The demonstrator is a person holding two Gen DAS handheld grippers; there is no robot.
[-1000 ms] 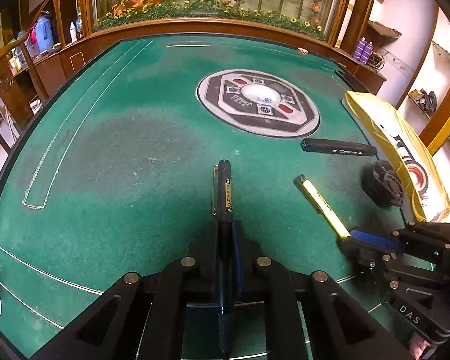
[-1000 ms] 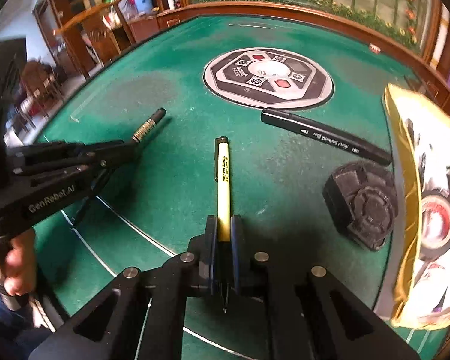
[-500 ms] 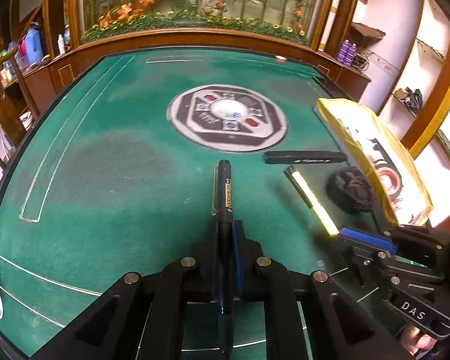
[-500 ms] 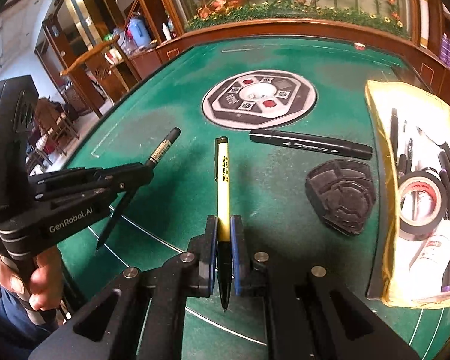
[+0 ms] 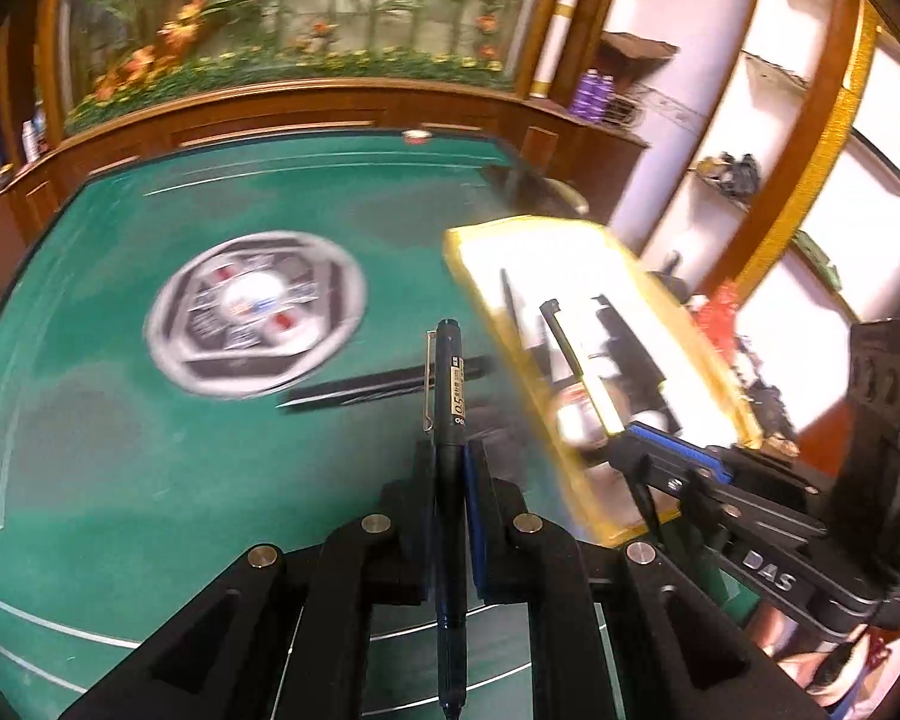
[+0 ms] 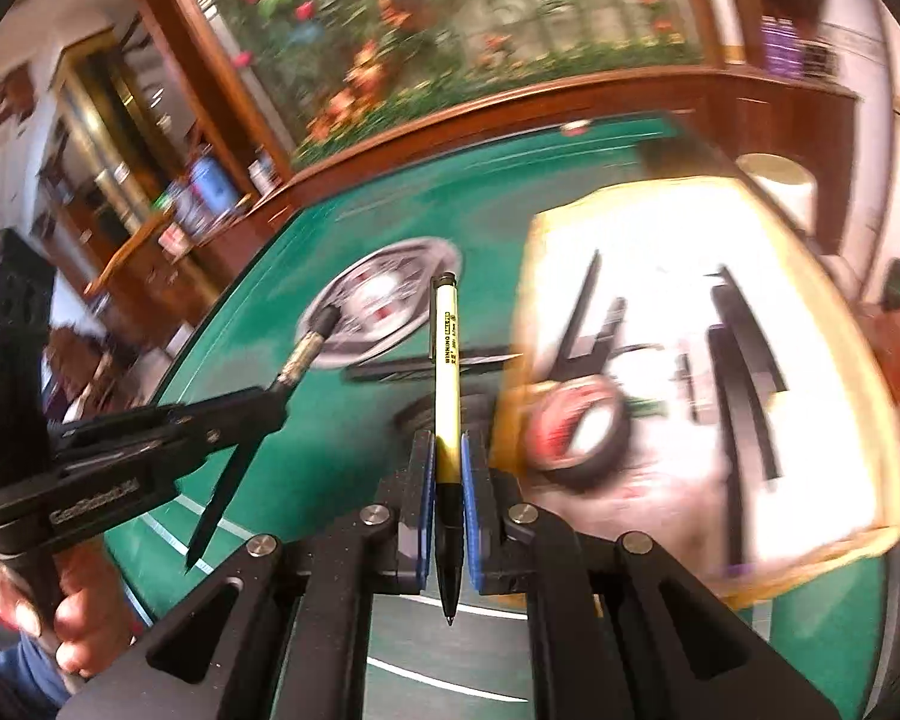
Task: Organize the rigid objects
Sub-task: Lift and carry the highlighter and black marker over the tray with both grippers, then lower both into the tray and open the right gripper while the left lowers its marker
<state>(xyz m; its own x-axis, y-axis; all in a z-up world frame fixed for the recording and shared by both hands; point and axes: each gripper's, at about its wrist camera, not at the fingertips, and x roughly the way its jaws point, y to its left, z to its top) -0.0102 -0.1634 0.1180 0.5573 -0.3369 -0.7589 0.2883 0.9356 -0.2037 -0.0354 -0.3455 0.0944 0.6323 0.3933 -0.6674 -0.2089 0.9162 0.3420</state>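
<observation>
Left gripper [image 5: 450,468]: your fingers pinch a black pen [image 5: 448,396] lengthwise, cap forward, for sliding it in. Right gripper [image 6: 448,468]: fingers pinch a yellow pen [image 6: 447,360] likewise. Both hang near the yellow tray [image 6: 834,546], probably their destination. Green felt tabletop [image 5: 150,432], wood-rimmed; planter behind

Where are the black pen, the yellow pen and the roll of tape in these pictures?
black pen [image 5: 455,396]: left wrist view, on its labelled barrel.
yellow pen [image 6: 446,360]: right wrist view, on its printed barrel.
roll of tape [image 6: 576,429]: right wrist view, on its blurred side.
</observation>
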